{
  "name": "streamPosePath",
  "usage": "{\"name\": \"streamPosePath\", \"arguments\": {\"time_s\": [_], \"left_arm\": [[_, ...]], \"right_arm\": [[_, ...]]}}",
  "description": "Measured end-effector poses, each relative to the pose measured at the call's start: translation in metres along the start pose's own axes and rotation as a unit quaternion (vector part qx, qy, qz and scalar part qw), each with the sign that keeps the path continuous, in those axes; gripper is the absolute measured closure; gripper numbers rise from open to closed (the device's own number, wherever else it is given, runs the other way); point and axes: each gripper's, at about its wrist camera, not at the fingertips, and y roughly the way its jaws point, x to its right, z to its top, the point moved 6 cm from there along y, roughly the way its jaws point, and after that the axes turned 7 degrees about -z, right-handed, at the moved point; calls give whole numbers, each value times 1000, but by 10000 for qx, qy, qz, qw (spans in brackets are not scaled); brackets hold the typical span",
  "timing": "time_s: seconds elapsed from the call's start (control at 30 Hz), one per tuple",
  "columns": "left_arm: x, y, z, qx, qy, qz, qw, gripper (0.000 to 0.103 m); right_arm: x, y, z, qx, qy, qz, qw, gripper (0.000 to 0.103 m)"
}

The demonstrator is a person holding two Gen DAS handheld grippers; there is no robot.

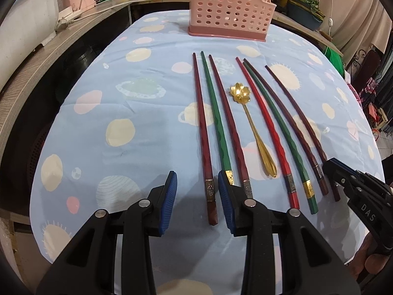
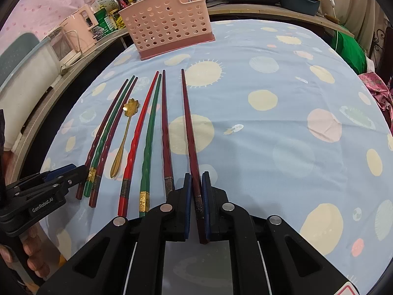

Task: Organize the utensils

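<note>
**A:** Jaws on the left gripper [image 1: 197, 175]?

**B:** Partly apart, gripping nothing. Poised low over the near end of the leftmost chopstick [image 1: 200, 123], with that dark red stick lying loose between the blue pads [image 1: 169, 196]. Right-hand pad overlapping the gilt end of the green chopstick [image 1: 215, 118] just beside it.

**A:** And moving rightward along the row?

**B:** Another dark red stick, then the gold spoon [image 1: 255, 132] with its flower bowl pointing away. Next a bright red stick, a second green one and a dark maroon one [image 2: 165, 127]. All flat on the patterned cloth [image 1: 110, 98], roughly parallel, none inside anything.

**A:** Jaws on the right gripper [image 2: 196, 175]?

**B:** Pinched narrow on the handle end of the rightmost chopstick [image 2: 190, 132], pads pressing both flanks. Hard to tell whether lifted clear of the cloth or merely clamped where it lies.

**A:** And the holder?

**B:** Pink perforated holder [image 1: 231, 9] upright at the far side of the cloth, well apart from the row. Hard to say from here whether anything stands inside.

**A:** Progress, then?

**B:** Barely begun, by the look of it. One stick seized, none delivered. Seven chopsticks and the spoon left to carry across and drop in, probably starting with the clamped one
</note>
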Motion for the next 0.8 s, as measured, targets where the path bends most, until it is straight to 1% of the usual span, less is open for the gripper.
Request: {"name": "streamPosePath", "arguments": {"time_s": [0.17, 0.23, 0.3, 0.33, 0.37, 0.63, 0.8], "left_arm": [[2, 0, -2, 28, 66, 56, 10000, 70], [2, -1, -3, 48, 101, 87, 9999, 75], [1, -2, -4, 54, 115, 69, 9999, 89], [2, -2, -4, 47, 117, 34, 9999, 94], [2, -2, -5, 39, 114, 0, 9999, 96], [2, -5, -5, 23, 110, -73, 9999, 96], [0, -14, 0, 69, 51, -96, 9999, 96]], "right_arm": [[0, 0, -1, 3, -3, -5, 10000, 95], [0, 0, -1, 10, -6, -9, 10000, 95], [0, 0, 0, 4, -3, -2, 10000, 95], [0, 0, -1, 5, -6, -3, 10000, 95], [0, 0, -1, 4, -11, -4, 10000, 95], [0, -2, -1, 5, -9, 4, 10000, 95], [-1, -7, -1, 45, 4, 30, 10000, 96]]}}
